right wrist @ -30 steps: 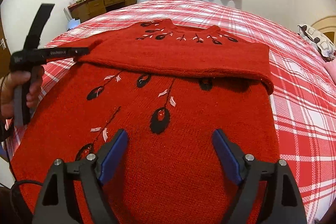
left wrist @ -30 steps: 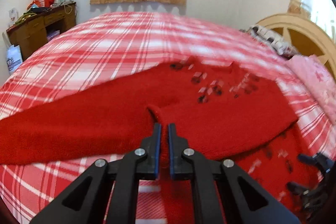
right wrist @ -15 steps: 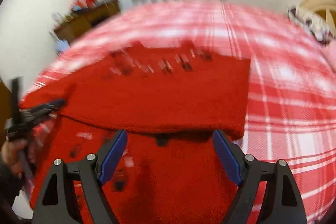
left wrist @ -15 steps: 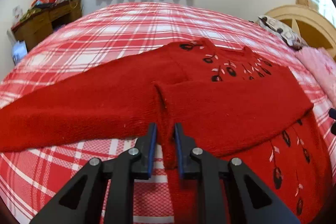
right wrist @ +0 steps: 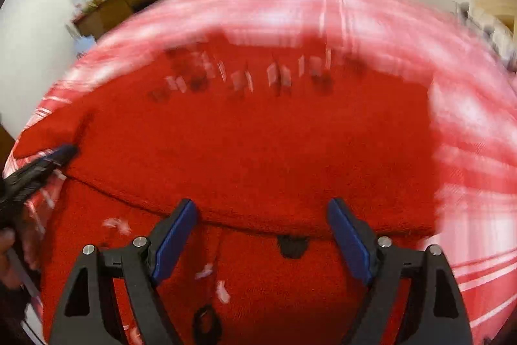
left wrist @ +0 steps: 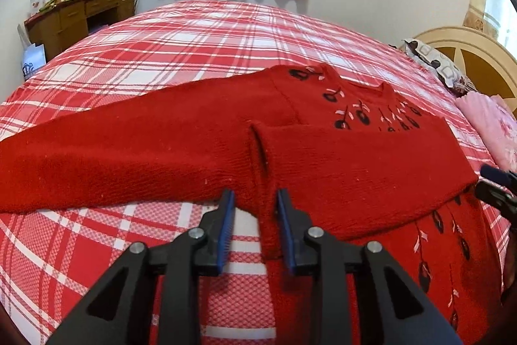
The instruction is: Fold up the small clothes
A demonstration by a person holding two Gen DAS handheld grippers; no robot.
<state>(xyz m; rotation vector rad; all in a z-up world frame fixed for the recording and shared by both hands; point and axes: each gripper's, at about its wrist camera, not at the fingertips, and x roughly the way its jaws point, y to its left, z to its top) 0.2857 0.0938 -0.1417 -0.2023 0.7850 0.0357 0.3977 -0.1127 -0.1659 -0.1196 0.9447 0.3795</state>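
A red knitted sweater (left wrist: 371, 264) with black and white motifs lies flat on the bed. One sleeve (left wrist: 355, 164) is folded across the chest, and the other sleeve (left wrist: 113, 151) stretches out to the left. My left gripper (left wrist: 255, 202) straddles the folded sleeve's cuff; its jaws are opening and the pads stand off the cloth. In the blurred right wrist view, my right gripper (right wrist: 263, 212) hovers wide over the sweater (right wrist: 258, 134) at the folded sleeve's near edge, jaws opening a little more, nothing gripped. The left gripper (right wrist: 48, 160) shows at that view's left edge.
The bed has a red and white plaid cover (left wrist: 194, 47). A cluttered wooden desk (left wrist: 77, 15) stands at the back left. At the right are a wooden headboard (left wrist: 468, 60), a patterned pillow (left wrist: 433, 63) and pink bedding (left wrist: 494, 125). The right gripper's tips (left wrist: 494, 186) enter from the right.
My left gripper's jaws have parted from shut on the cuff, which now lies loose between them. My right gripper has slid over the sweater up to the folded sleeve's edge.
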